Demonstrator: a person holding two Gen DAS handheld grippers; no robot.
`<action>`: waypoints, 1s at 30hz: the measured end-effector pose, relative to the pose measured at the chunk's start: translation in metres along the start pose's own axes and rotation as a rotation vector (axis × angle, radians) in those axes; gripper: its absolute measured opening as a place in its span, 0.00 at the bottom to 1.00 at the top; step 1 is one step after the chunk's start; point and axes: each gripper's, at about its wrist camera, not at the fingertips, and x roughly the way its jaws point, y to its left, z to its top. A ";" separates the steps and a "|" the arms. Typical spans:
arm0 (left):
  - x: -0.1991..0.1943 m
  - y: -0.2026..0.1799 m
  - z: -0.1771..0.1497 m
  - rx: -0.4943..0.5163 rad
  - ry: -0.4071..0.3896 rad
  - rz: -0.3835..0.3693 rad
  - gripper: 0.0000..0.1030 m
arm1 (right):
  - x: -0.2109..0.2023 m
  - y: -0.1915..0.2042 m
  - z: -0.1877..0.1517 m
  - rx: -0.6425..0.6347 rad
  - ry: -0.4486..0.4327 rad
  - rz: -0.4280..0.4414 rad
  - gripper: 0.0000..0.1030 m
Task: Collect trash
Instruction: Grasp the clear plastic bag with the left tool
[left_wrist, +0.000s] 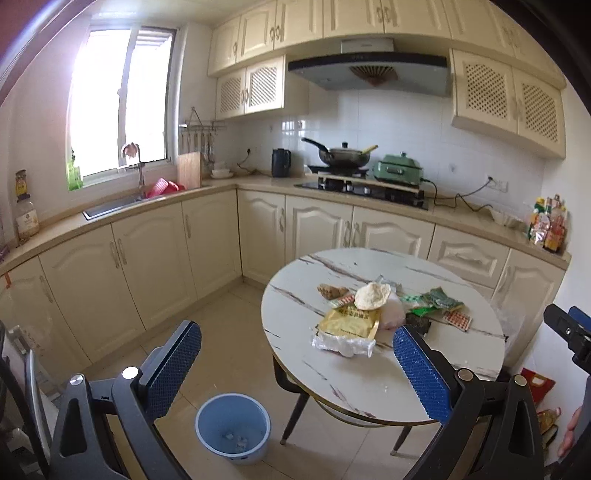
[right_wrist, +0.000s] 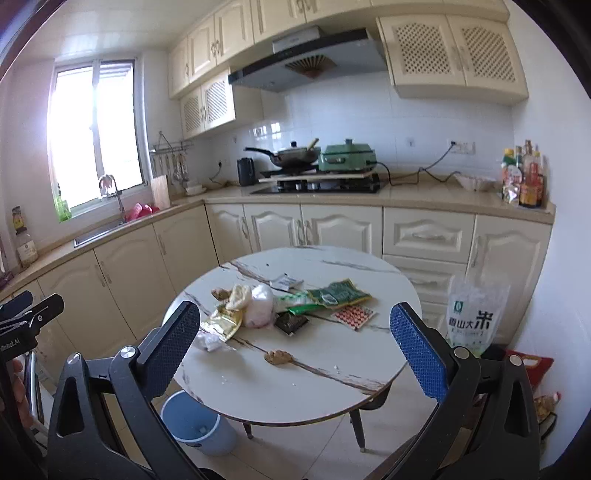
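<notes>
A round white marble table (left_wrist: 369, 384) (right_wrist: 295, 380) carries a heap of trash: a yellow wrapper (left_wrist: 349, 323) (right_wrist: 223, 322), green packets (left_wrist: 439, 300) (right_wrist: 338, 292), a red-dotted packet (left_wrist: 458, 319) (right_wrist: 353, 315), a black packet (right_wrist: 291, 322), a pale round crust (left_wrist: 372, 295) and a brown lump (right_wrist: 277, 357). A blue bin (left_wrist: 232, 428) (right_wrist: 197, 424) stands on the floor by the table's left side, with scraps inside. My left gripper (left_wrist: 295, 365) is open and empty, above the floor short of the table. My right gripper (right_wrist: 295, 350) is open and empty before the table.
Cream cabinets and a counter run along the back with a sink (left_wrist: 118, 205), a hob with a pan (left_wrist: 343, 155) and a green cooker (right_wrist: 347, 157). A rice bag (right_wrist: 472, 317) stands right of the table. Bottles (right_wrist: 524, 177) sit at the counter's right end.
</notes>
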 end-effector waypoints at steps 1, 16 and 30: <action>0.014 -0.003 0.003 0.009 0.026 -0.008 0.99 | 0.013 -0.006 -0.005 0.005 0.028 -0.006 1.00; 0.212 -0.021 0.016 0.044 0.281 -0.046 0.99 | 0.145 -0.060 -0.044 0.052 0.254 -0.023 1.00; 0.281 0.006 0.029 0.009 0.301 -0.228 0.09 | 0.216 -0.085 -0.032 0.080 0.305 -0.036 1.00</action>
